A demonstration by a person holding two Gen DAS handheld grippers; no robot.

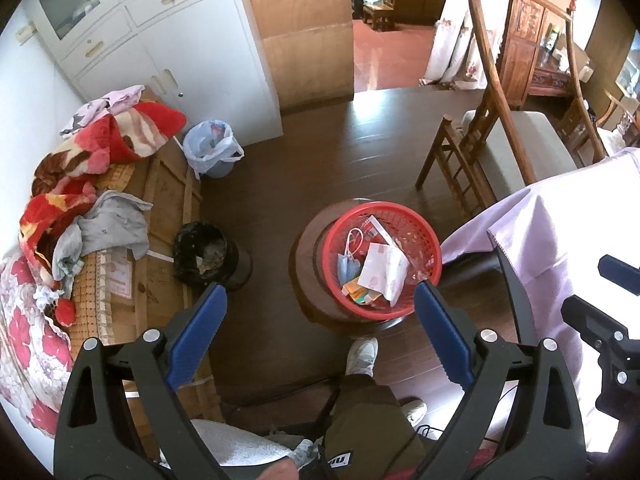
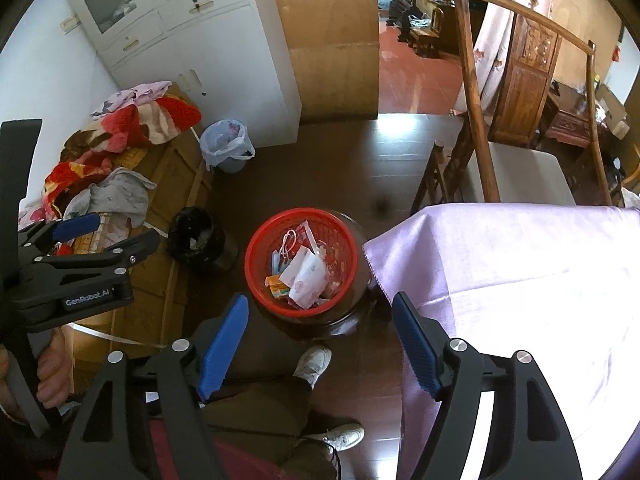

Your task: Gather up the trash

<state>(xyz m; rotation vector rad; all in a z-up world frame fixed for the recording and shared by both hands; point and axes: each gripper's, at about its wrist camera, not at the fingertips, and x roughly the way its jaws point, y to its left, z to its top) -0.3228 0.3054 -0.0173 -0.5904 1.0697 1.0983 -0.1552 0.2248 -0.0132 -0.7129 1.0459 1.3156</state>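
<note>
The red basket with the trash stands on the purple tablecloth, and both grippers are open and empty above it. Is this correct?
Not quite. The red basket stands on a round dark wooden stool beside the purple tablecloth, as the right wrist view shows. The left gripper and right gripper are indeed open and empty.

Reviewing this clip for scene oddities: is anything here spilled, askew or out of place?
Nothing looks spilled. The red basket sits upright on a round stool, its trash inside. Only untidy spot: blankets and clothes heaped loosely on the wooden bench at left.
</note>
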